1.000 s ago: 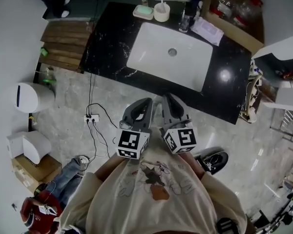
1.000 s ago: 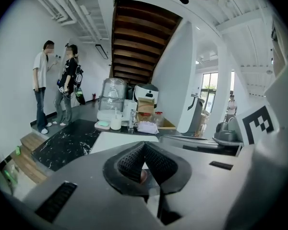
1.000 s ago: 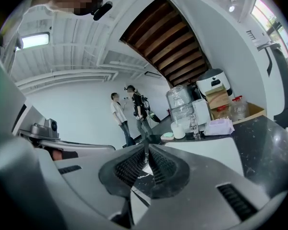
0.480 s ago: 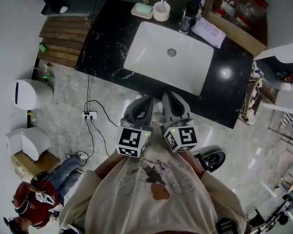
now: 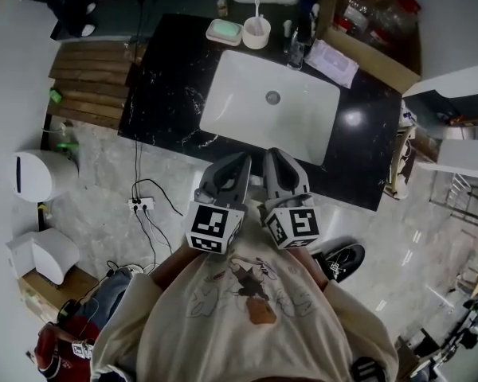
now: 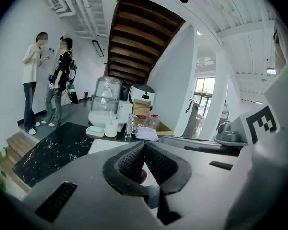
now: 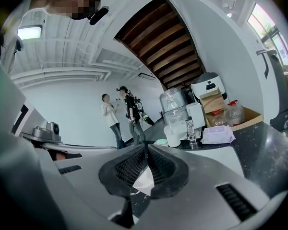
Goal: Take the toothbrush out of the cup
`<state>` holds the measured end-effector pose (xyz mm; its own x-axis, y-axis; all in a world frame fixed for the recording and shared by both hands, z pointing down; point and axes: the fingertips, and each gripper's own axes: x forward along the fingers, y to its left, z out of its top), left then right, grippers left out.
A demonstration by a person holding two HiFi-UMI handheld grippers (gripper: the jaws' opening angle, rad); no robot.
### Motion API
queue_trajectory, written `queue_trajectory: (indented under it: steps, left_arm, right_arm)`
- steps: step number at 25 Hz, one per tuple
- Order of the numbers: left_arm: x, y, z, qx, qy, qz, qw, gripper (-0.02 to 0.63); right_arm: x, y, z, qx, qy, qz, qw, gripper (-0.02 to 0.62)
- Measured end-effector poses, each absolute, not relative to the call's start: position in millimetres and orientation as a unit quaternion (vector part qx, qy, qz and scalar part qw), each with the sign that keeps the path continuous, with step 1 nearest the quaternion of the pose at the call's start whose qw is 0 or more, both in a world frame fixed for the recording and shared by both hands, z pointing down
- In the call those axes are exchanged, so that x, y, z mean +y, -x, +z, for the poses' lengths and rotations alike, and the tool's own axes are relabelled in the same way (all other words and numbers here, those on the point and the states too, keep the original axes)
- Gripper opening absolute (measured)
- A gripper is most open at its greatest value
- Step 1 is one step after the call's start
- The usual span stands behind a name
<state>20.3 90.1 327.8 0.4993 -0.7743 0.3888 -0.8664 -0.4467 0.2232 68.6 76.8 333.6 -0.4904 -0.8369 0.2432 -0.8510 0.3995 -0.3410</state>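
Observation:
A cream cup [image 5: 256, 33] with a white toothbrush [image 5: 256, 9] upright in it stands at the back of the black counter [image 5: 169, 86], behind the white sink [image 5: 271, 106]. My left gripper [image 5: 240, 163] and right gripper [image 5: 272, 157] are side by side at the counter's near edge, far short of the cup. Both point toward the sink, and both are shut with nothing between the pads. The left gripper view has the cup [image 6: 111, 128] beyond the shut left gripper [image 6: 144, 145]. In the right gripper view the cup [image 7: 173, 135] stands past the shut right gripper [image 7: 147, 147].
A green soap dish [image 5: 224, 31] lies left of the cup, a clear glass [image 5: 295, 54] and a tissue pack [image 5: 332, 60] to its right. A water dispenser and a cardboard box stand behind. Wooden steps [image 5: 88, 78] and a power strip [image 5: 141, 205] are on the left. Two people [image 6: 48, 80] stand far off.
Both grippers have moved forward together toward the counter, and the sink and cup now sit slightly lower and nearer in the head view. The jaws have stayed shut.

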Motion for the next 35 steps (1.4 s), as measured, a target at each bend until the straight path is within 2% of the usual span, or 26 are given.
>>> queue_trajectory:
  steps: [18, 35]
  left_arm:
    - [38.4, 46.8, 327.7, -0.439, -0.871, 0.097, 0.195, 0.012]
    - [-16.3, 45.2, 328.0, -0.454, -0.863, 0.084, 0.204, 0.012]
  right_arm:
    - [47.9, -7.3, 349.9, -0.801, -0.56, 0.21, 0.02, 0.023]
    - [12.7, -9.9, 356.4, -0.797, -0.565, 0.214, 0.015, 0.023]
